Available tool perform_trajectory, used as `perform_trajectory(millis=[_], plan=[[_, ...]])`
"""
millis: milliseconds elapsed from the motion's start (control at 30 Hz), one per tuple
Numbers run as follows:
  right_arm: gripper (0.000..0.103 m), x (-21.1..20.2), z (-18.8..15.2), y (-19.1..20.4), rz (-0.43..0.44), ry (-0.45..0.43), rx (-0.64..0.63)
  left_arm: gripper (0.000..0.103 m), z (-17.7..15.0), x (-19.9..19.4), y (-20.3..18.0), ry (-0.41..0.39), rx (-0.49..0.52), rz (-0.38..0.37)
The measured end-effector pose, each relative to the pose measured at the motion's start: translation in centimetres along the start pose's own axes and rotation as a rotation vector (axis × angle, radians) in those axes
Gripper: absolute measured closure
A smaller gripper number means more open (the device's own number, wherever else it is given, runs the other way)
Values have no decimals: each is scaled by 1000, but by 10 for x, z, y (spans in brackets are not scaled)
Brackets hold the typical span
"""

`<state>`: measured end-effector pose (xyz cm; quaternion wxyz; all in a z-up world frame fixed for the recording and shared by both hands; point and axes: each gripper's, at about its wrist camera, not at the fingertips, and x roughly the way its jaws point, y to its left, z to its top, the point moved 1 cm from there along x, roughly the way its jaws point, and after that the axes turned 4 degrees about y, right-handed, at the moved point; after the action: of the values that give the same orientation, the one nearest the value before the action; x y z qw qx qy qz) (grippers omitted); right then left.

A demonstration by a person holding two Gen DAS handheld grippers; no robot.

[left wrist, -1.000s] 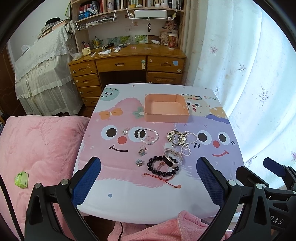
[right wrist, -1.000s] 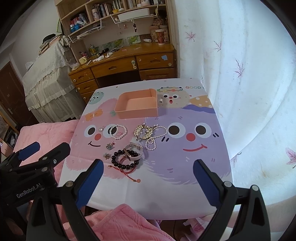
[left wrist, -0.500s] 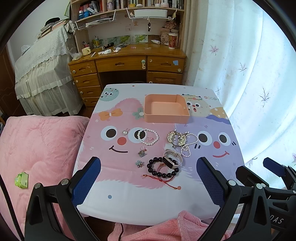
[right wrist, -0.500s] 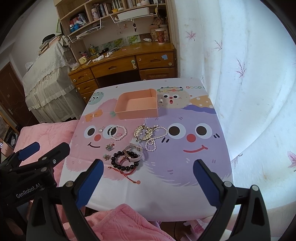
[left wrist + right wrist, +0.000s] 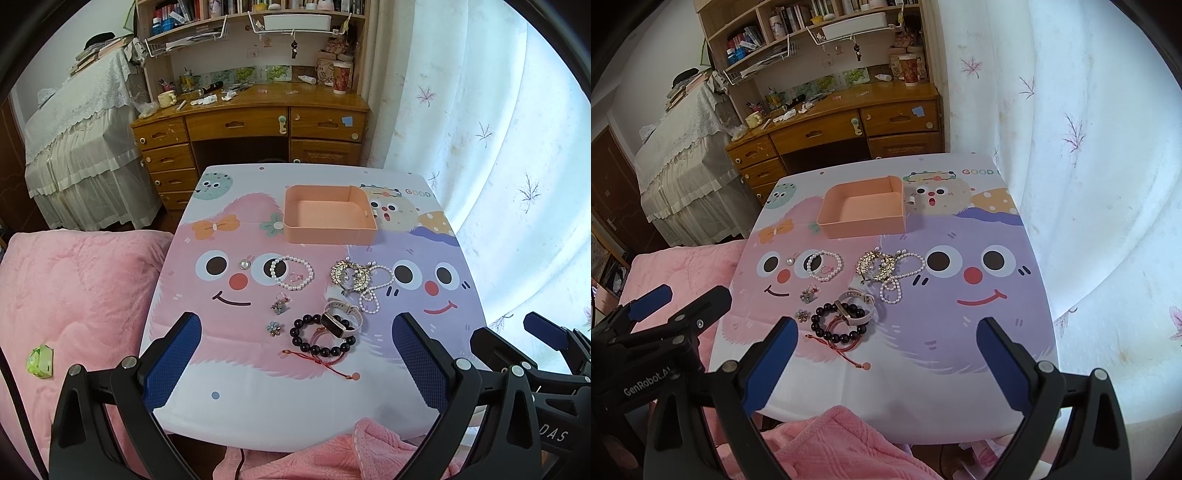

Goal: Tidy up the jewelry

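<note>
Because the dark bead bracelet (image 5: 320,338) lying tangled with a watch (image 5: 341,321) mid-worktop (image 5: 258,398), before the empty peach tray (image 5: 328,216), is judged light, slippery and limp, one side of its loop should be pinched by the left gripper (image 5: 295,360) or right gripper (image 5: 886,363), both held wide open and empty.

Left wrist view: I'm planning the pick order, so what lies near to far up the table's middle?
Red cord bracelet → dark round-bead bracelet → gold leaf-shaped brooch → empty peach plastic tray.
</note>
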<state>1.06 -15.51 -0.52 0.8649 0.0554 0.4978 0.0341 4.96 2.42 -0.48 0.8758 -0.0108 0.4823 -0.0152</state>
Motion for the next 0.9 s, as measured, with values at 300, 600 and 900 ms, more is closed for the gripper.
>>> perform_trajectory(millis=[300, 600, 900], plan=[[5, 14, 6, 7, 2, 28, 41, 1, 6, 17, 12, 48, 21, -46], [5, 40, 1, 33, 5, 91, 93, 1, 7, 65, 49, 218, 40, -173], [5, 88, -2, 54, -103, 155, 164, 1, 12, 129, 97, 350, 196, -107]])
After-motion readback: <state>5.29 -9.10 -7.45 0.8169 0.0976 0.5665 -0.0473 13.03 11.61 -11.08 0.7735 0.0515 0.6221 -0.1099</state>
